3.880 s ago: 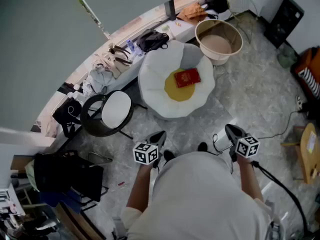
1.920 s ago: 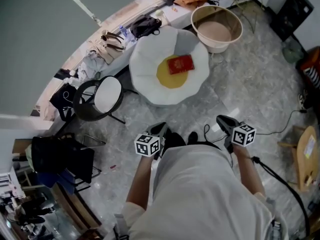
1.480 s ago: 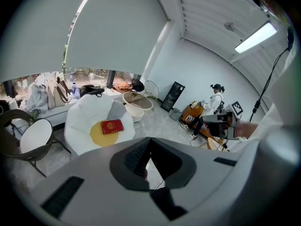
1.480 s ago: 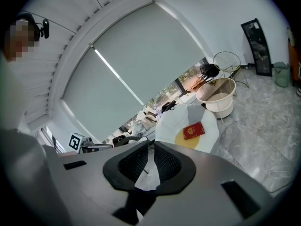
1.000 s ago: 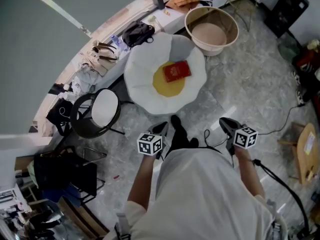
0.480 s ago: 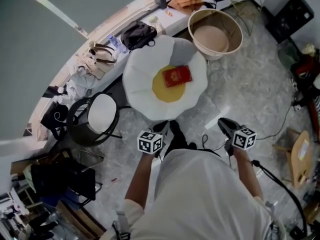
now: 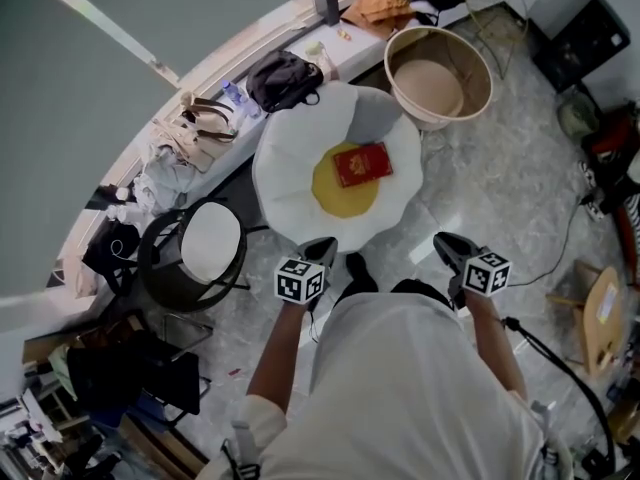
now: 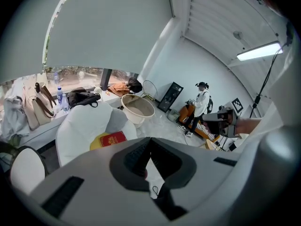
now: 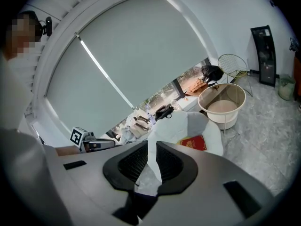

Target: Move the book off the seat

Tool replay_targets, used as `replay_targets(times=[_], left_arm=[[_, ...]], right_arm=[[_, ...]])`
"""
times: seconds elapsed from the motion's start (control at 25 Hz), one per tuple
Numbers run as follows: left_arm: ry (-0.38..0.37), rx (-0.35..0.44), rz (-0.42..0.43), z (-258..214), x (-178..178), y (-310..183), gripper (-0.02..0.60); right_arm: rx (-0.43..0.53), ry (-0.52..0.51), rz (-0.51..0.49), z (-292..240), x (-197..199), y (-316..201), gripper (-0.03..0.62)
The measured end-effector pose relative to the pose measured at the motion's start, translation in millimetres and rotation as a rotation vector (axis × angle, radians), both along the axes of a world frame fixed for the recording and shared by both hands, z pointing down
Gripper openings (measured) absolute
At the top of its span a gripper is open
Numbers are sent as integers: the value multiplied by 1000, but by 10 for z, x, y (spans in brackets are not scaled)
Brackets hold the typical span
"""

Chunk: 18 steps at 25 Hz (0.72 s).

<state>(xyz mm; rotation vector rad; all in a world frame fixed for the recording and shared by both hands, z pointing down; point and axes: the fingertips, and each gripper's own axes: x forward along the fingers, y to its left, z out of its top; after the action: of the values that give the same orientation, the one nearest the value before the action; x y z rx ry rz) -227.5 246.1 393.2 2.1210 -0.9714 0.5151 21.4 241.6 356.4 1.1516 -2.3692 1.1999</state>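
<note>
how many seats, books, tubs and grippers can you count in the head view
seats: 2 (white petal chair, round stool)
books: 1 (red book)
tubs: 1 (beige tub)
grippers: 2 (left gripper, right gripper)
total: 6

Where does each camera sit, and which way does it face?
Head view: on the person's head, looking steeply down at the red book on the white seat; shoulders, forearms, left gripper and right gripper show.
Left gripper view: rides the left gripper, faces along its shut jaws toward seat and tub; right gripper shows at right.
Right gripper view: rides the right gripper, faces along its shut jaws toward the seat; left gripper shows at left.
Shared: all three show book, seat and tub.
</note>
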Motion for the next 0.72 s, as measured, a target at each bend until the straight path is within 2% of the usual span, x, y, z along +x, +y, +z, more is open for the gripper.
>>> replay_targets(times=[0.44,0.72], left_arm=[[5,-9,5,18,25,-187,3],[-5,-11,-46,38,100,-354,3]], right_arm=[[5,31,-55,88,-135,-348,58],[5,22,-121,168,-134,-700,58]])
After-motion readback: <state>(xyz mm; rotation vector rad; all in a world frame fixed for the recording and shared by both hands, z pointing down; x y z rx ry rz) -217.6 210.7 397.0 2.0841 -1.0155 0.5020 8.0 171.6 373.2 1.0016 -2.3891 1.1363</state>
